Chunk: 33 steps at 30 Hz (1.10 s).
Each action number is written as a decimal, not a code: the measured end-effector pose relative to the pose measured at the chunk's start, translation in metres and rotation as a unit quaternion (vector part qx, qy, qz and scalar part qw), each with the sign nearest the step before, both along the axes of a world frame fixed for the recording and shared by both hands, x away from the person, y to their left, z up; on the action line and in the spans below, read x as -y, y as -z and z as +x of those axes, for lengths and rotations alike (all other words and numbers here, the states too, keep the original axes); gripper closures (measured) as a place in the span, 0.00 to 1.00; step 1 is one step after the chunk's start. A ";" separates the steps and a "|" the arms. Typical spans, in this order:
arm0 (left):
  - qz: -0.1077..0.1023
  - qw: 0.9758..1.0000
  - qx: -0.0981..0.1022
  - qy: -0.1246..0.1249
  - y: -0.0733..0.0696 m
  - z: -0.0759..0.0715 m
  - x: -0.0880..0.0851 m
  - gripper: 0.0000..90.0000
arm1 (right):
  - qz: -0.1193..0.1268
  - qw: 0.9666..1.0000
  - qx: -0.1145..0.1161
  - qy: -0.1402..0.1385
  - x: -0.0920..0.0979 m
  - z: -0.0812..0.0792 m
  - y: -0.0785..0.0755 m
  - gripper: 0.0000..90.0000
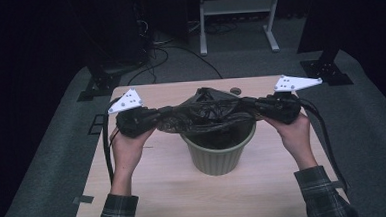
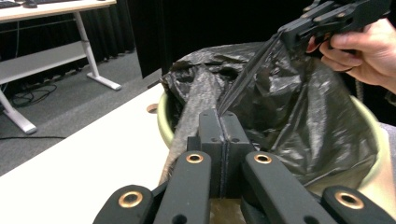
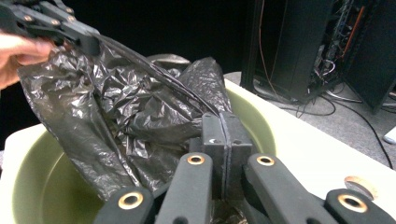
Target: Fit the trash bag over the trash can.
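Stretching above the green bin [image 1: 218,157], a black bin bag [image 1: 206,113] is held taut. Its edge is pinched by the closed jaws of the left gripper [image 1: 163,111] and right gripper [image 1: 251,103].

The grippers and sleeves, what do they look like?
Both the left gripper and the right gripper are matte black, with brass-coloured rivets on their linkage arms. Each carries a pale three-cornered plate with dark dots and trails a black cable. The person's sleeves are dark plaid.
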<state>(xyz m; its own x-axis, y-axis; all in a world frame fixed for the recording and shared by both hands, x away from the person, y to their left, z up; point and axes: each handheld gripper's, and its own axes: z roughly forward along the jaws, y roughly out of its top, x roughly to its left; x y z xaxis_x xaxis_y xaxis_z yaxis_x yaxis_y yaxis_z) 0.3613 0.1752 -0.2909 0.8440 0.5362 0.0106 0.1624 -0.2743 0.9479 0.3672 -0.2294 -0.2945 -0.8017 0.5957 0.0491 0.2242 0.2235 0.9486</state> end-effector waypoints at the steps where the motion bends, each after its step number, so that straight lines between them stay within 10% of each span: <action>1: -0.001 1.000 -0.001 -0.001 0.001 0.003 0.001 1.00 | 0.002 1.000 0.000 0.001 0.001 0.002 0.000 1.00; 18: -0.002 0.999 -0.031 -0.005 0.023 0.058 0.018 1.00 | 0.038 0.998 -0.042 0.038 0.013 0.049 0.016 1.00; 33: 0.008 0.995 -0.097 -0.019 0.055 0.088 0.025 1.00 | 0.007 0.992 -0.103 0.079 0.007 0.080 0.046 1.00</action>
<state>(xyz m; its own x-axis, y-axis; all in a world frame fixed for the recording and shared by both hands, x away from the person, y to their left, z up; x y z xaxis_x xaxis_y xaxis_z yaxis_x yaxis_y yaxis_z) 0.4491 0.1500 -0.3460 0.8100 0.5689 -0.1421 0.3526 -0.2790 0.8932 0.4469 -0.2364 -0.3408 -0.6706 0.7110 0.2114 0.4448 0.1574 0.8817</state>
